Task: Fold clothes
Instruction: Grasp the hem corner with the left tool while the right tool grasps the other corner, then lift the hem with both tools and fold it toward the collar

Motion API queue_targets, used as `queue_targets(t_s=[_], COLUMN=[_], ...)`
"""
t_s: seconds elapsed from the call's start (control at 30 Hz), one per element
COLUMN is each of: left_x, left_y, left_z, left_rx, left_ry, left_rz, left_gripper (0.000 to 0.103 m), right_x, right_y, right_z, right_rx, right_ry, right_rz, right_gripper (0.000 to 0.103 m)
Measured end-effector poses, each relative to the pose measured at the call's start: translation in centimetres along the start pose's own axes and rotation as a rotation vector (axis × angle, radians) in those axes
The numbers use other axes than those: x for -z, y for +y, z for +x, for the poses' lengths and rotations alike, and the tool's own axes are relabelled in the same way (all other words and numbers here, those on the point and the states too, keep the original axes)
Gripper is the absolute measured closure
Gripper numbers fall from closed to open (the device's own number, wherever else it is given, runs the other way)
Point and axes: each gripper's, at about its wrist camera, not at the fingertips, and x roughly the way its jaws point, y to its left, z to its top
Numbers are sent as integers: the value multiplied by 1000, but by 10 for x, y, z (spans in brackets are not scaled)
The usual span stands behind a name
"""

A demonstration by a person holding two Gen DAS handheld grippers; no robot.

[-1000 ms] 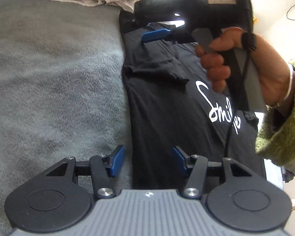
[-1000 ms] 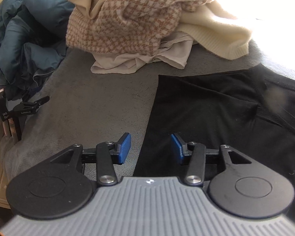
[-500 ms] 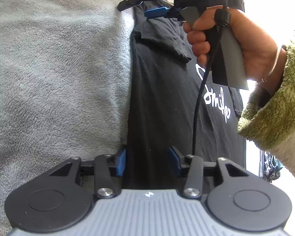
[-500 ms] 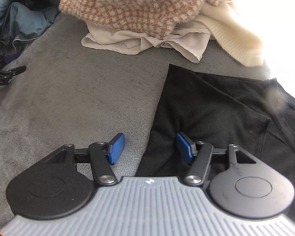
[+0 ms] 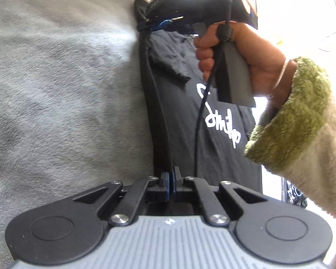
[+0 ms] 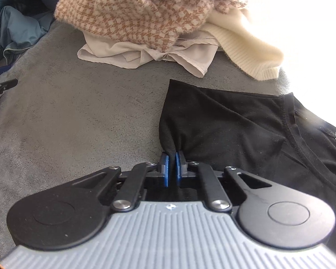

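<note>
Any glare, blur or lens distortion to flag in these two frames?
Left wrist view: upper right blown out white behind the hand; fisheye bends the black T-shirt edge. Right wrist view: top right overexposed, washing out the cream sweater; hazy smudge over the shirt's neckline; checked sweater sharp.

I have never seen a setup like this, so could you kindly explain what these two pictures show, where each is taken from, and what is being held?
There is no robot arm here. A person holds a hand-held two-finger gripper in each hand, and each carries a camera looking forward along its blue-padded fingers.

The left camera's picture shows the left gripper shut on the edge of a black T-shirt with white lettering. Farther off is the person's hand, in a fuzzy green cuff, holding the other tool.

The right camera's picture shows the right gripper pinching the same shirt higher up, near its sleeve.

The shirt lies on a grey plush blanket. Beyond it sits an unfolded pile: a brown-and-cream houndstooth sweater and a cream ribbed knit.
</note>
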Motion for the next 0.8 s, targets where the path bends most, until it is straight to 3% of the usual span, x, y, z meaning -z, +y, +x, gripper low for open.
queue_targets(t_s=[0.2, 0.5, 0.63, 0.8], left_x=[0, 12, 18, 22], left_y=[-18, -72, -102, -150], left_z=[-12, -4, 8, 50], left_rx=[50, 94, 109, 128], left_ry=[-29, -46, -39, -26], left_rz=[69, 156, 202, 236], left_gripper=[100, 100, 100, 100], right_x=[-4, 11, 20, 35], right_y=[-24, -85, -118, -161], right_z=[-25, -76, -96, -117], right_rx=[-37, -9, 10, 44], right_ry=[-61, -166, -202, -230], right_rz=[73, 117, 119, 133], right_gripper=[99, 99, 99, 99])
